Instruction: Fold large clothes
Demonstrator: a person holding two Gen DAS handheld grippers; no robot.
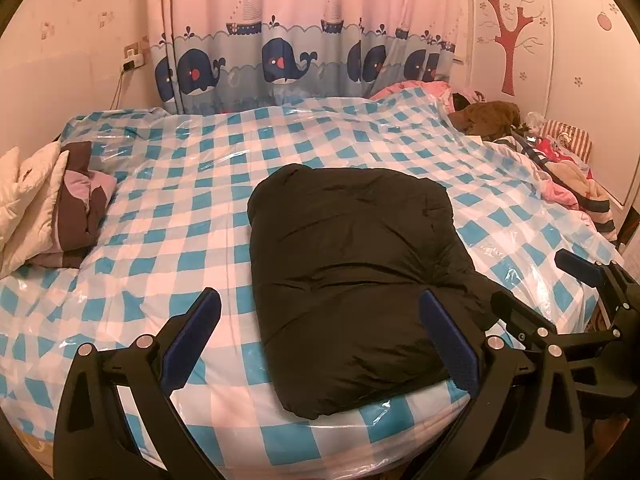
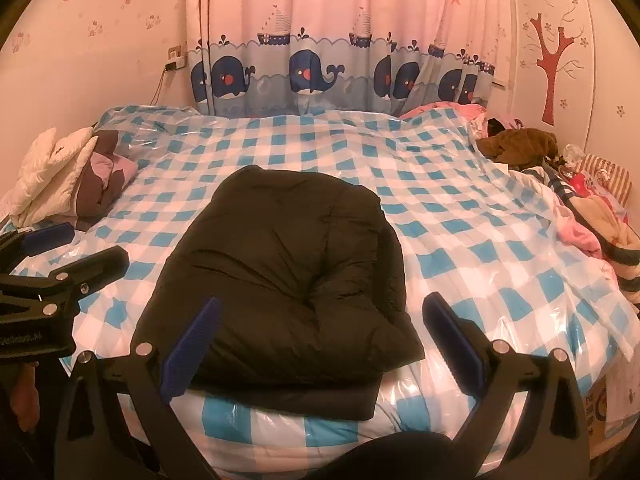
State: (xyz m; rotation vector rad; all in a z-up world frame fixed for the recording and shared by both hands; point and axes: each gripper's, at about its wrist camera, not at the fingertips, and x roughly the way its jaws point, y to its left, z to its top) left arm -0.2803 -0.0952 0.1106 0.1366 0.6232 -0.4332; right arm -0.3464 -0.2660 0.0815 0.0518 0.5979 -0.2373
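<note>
Jacket [image 1: 352, 276], black & puffy, lies already folded near the front edge of the bed [image 1: 168, 216] w/ its long axis running away from both grippers, straight ahead betw. left gripper [image 1: 320, 344] & right gripper [image 2: 320, 348], both spread wide, holding nothing, roughly equally near.

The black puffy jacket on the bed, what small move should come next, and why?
Probably lift the black jacket aside toward the folded pile at the bed's left. It already lies as a compact folded bundle, and both claws, left and right, are open and empty.
</note>
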